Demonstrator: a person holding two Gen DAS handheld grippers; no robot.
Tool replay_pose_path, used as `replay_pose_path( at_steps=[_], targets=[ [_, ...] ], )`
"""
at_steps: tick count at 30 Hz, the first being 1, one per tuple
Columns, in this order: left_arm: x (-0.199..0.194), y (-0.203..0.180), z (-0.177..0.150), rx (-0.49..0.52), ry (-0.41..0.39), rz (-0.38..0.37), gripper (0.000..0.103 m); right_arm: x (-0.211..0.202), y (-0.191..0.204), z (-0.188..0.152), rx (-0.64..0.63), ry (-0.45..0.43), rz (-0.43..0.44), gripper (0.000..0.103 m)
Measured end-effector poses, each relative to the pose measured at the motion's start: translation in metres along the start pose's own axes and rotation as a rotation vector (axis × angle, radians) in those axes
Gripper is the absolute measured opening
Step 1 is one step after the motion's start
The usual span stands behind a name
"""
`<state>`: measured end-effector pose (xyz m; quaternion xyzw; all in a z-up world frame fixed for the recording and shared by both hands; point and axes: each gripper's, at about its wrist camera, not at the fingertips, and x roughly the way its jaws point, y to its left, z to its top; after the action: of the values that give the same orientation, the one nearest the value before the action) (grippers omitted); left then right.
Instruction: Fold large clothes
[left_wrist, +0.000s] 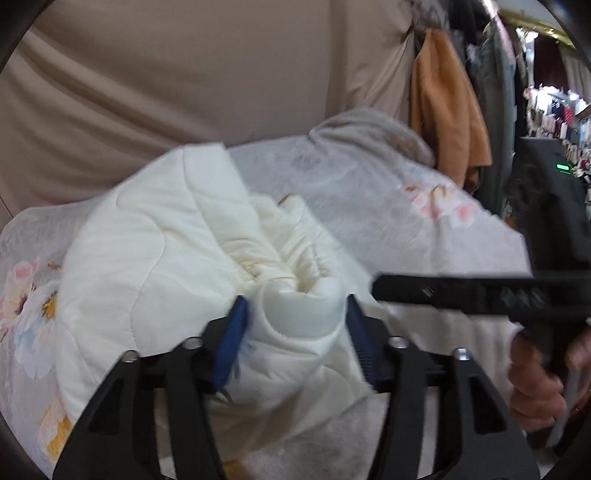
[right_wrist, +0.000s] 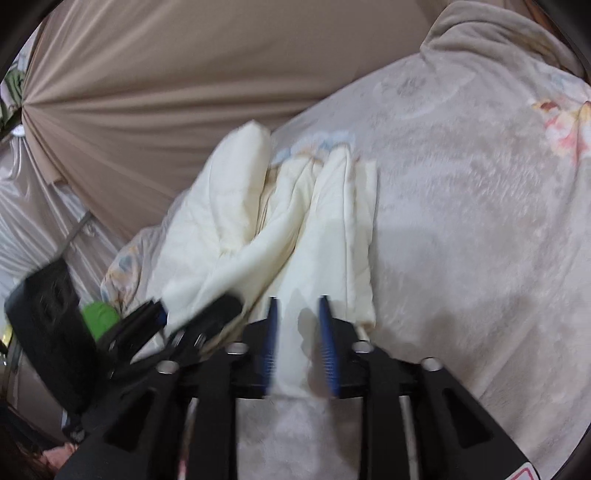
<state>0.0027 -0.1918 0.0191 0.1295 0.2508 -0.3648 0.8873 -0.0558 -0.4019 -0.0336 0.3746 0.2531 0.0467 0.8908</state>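
- A taut beige sheet (left_wrist: 166, 85) backs the bed; hanging clothes (left_wrist: 447, 107) crowd the right
- Your left tool (left_wrist: 295, 328) clenches a bunched cream fold of the quilt (left_wrist: 155, 251), which lies heaped on the bed
- Your right tool (right_wrist: 298, 343) pinches a thin cream layer just beside it

Bunched cream quilt (left_wrist: 155, 258) fills both tongs' gaps

A taut beige sheet (left_wrist: 166, 92) fills the backdrop (hanging clothes (left_wrist: 447, 107) at right).
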Motion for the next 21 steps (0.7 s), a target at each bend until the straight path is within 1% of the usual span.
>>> replay_pose_path(
  at_steps=[1,3,5,7,8,10,11,13,15,17,19,21],
  targets=[
    [-0.014,-0.002,0.002,0.008,-0.027,-0.004,0.069,-0.005,0.004,0.008,0.007,-0.015,0.006,0.048],
    [-0.043,-0.004,0.005,0.012,-0.088,0.021,0.088,-0.006,0.013,0.022,0.019,-0.021,0.036,0.052],
    [-0.071,0.004,0.005,-0.014,-0.147,0.04,0.09,-0.006,0.026,0.034,0.024,-0.015,0.077,0.062],
    [-0.09,0.021,0.006,-0.07,-0.16,0.057,0.09,0.004,0.039,0.045,0.017,0.018,0.09,0.066],
    [-0.096,0.035,0.005,-0.116,-0.146,0.072,0.091,0.014,0.046,0.05,0.012,0.04,0.057,0.067],
    [-0.1,0.06,0.001,-0.204,-0.118,0.095,0.091,0.037,0.057,0.057,0.009,0.113,-0.057,0.068],
    [-0.1,0.073,-0.002,-0.249,-0.106,0.106,0.091,0.045,0.061,0.058,0.02,0.138,-0.066,0.068],
    [-0.1,0.099,-0.01,-0.339,-0.087,0.128,0.091,0.061,0.069,0.057,0.034,0.177,-0.034,0.068],
    [-0.102,0.117,-0.018,-0.397,-0.075,0.149,0.091,0.071,0.084,0.058,0.016,0.189,-0.023,0.069],
    [-0.096,0.126,-0.022,-0.419,-0.058,0.163,0.091,0.082,0.097,0.06,-0.024,0.21,-0.038,0.075],
    [-0.088,0.131,-0.026,-0.443,-0.037,0.172,0.091,0.095,0.103,0.061,-0.053,0.237,-0.076,0.073],
    [-0.082,0.134,-0.027,-0.467,-0.02,0.147,0.091,0.103,0.106,0.058,-0.08,0.253,-0.084,0.047]
  ],
)
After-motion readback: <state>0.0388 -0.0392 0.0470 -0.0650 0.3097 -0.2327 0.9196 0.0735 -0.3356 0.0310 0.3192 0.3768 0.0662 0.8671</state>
